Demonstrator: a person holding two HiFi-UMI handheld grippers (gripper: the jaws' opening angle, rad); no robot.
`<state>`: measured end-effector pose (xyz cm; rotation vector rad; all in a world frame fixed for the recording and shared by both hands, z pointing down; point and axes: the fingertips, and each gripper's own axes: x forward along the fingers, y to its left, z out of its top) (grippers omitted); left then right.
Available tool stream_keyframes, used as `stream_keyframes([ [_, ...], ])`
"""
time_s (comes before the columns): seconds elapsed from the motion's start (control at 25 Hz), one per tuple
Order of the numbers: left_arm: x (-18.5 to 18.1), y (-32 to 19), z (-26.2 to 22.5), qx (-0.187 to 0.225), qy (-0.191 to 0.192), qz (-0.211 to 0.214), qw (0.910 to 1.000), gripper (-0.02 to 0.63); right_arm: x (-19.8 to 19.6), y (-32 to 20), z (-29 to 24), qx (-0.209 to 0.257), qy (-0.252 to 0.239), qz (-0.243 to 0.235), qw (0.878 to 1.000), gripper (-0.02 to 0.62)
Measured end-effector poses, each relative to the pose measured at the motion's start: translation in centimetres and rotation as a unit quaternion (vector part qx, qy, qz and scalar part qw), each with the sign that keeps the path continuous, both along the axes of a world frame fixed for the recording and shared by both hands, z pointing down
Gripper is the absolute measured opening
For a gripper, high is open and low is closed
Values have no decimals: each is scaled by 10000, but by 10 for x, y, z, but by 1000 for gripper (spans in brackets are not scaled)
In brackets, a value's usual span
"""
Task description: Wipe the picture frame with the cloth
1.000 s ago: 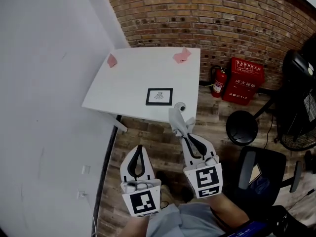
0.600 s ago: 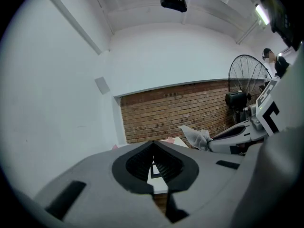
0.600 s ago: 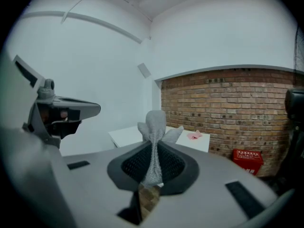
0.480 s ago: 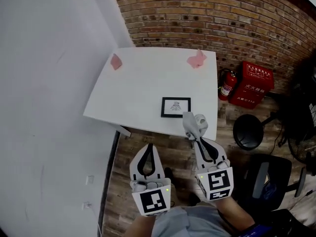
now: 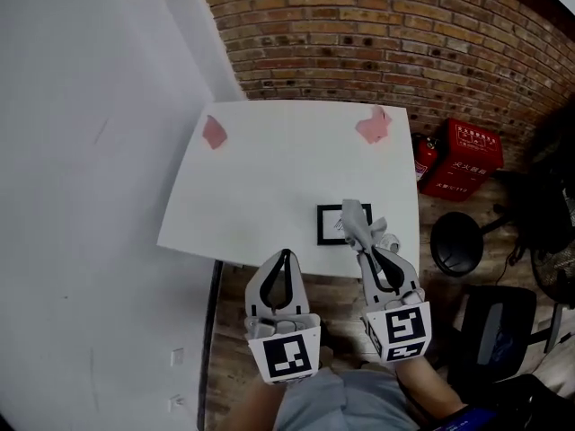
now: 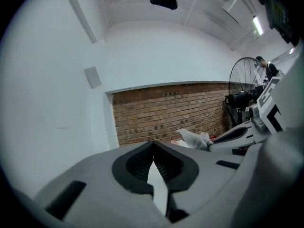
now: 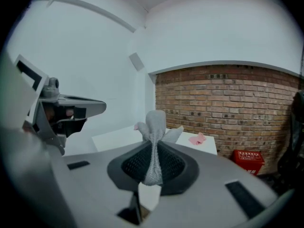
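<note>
A small black picture frame [image 5: 330,225] lies flat near the front right edge of the white table [image 5: 269,178]. My right gripper [image 5: 370,251] is shut on a grey cloth [image 5: 357,224], and the bunched cloth hangs over the frame's right part. In the right gripper view the cloth [image 7: 154,127] stands up between the jaws of the right gripper [image 7: 153,152]. The left gripper [image 5: 285,256] is shut and empty, held just off the table's front edge, left of the frame. The left gripper view shows its own closed jaws [image 6: 153,145] and the cloth [image 6: 195,138] to the right.
Two pink crumpled pieces [image 5: 214,133] [image 5: 374,126] lie at the table's far corners. A white wall runs on the left, a brick wall [image 5: 386,34] behind. A red fire box [image 5: 472,160], a black stool [image 5: 458,246] and an office chair [image 5: 492,330] stand to the right.
Both grippers have moved forward toward the table. The cloth in the right gripper went from short of the table edge to over the frame's right part. The left gripper stays shut.
</note>
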<state>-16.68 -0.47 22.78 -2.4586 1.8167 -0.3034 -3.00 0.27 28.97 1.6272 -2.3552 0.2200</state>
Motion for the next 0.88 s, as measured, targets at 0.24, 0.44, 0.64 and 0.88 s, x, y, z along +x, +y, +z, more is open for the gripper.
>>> stream_keyframes([
  [0.24, -11, -34, -7, 123, 100, 296, 9994, 9, -17, -28, -13, 159, 45, 235, 9996, 41],
  [0.44, -12, -51, -12, 202, 143, 498, 9985, 9, -24, -42, -20, 262, 93, 357, 9990, 41],
  [0.64, -10, -62, -10, 130, 157, 595, 9980, 9, -28, -48, -22, 238, 96, 393, 9989, 41],
  [0.88, -4, -68, 18, -228, 228, 649, 9974, 9, -30, -54, -2, 52, 72, 329, 9994, 41],
])
